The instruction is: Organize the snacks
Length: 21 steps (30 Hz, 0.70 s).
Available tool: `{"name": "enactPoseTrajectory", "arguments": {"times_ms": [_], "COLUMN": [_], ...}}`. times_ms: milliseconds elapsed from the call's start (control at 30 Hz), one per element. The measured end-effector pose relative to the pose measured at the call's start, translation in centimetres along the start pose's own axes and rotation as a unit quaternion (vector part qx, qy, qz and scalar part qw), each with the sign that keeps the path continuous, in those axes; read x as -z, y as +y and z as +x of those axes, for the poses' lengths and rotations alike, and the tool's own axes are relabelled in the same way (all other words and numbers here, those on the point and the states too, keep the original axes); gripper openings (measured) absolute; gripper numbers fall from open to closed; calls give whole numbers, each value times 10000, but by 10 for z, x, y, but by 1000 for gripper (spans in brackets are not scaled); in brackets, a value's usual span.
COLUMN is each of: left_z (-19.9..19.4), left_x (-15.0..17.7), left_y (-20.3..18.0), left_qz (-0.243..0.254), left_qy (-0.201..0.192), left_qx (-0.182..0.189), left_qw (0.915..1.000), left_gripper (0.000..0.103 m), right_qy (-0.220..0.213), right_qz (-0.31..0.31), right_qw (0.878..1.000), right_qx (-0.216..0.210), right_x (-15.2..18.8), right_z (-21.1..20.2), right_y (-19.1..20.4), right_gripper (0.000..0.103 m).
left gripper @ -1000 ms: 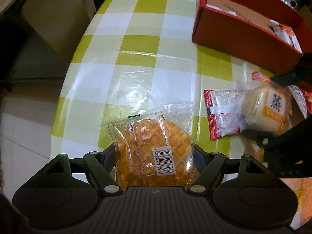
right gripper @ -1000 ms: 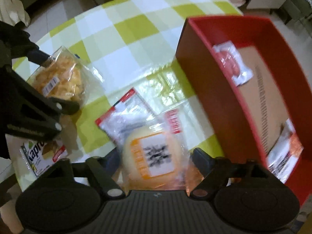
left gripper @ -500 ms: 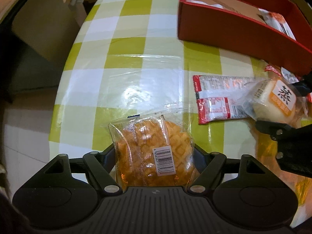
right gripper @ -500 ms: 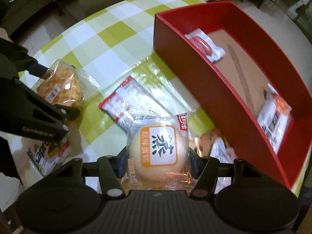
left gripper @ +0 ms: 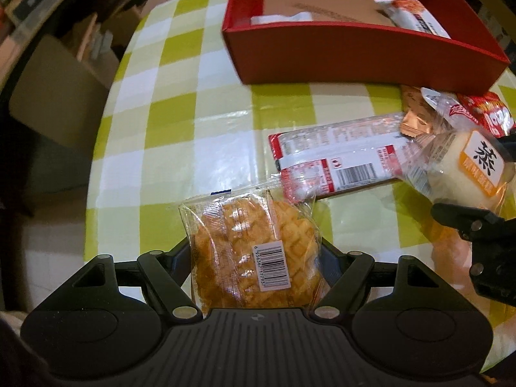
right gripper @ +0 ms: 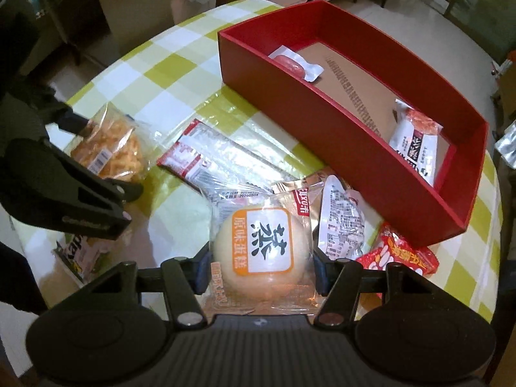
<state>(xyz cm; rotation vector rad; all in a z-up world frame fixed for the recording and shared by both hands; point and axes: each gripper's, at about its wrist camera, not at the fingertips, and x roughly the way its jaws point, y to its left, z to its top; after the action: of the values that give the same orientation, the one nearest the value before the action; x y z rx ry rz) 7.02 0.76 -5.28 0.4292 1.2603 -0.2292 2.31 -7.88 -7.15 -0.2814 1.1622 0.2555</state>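
While both hovered over checked counter [left gripper: 200, 122], left hand-held gripper [left gripper: 256, 254] clamped waffle cake pack [left gripper: 254, 245]; right hand-held gripper [right gripper: 258, 258], jaws just closed, gripped steamed cake pack [right gripper: 261, 251], near red box [right gripper: 380, 148]

Red box [right gripper: 338, 122]: one. Packets inside [right gripper: 416, 135]: two. Wrapped snacks outside it: seven visible, two in grippers.

Left wrist view: steep downward look, close above checked table [left gripper: 180, 119]. Right wrist view: likewise steep, close. Shared: red box [left gripper: 354, 54] [right gripper: 371, 148], long red-white packet [left gripper: 338, 161] [right gripper: 206, 161].
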Motion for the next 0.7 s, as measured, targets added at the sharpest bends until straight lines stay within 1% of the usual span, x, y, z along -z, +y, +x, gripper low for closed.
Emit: {"name": "enactPoseTrajectory", "arguments": {"times_ms": [267, 400, 700], "left_z": [-6, -12, -22], "left_x": [-3, -2, -5], "left_y": [-13, -17, -27], "left_qz": [184, 296, 492], "left_qy": [-116, -236, -468], "left_qx": [-172, -250, -419], "left_qw": [9996, 9990, 9968], "left_gripper": [81, 81, 81], "right_qy": [-259, -269, -363], "right_qz": [250, 280, 347], "right_qw": [9993, 9992, 9984], "right_qx": [66, 75, 266], "right_x": [0, 4, 8], "right_z": [-18, -21, -29], "right_y": [-11, -10, -18], "right_gripper": [65, 65, 65]}}
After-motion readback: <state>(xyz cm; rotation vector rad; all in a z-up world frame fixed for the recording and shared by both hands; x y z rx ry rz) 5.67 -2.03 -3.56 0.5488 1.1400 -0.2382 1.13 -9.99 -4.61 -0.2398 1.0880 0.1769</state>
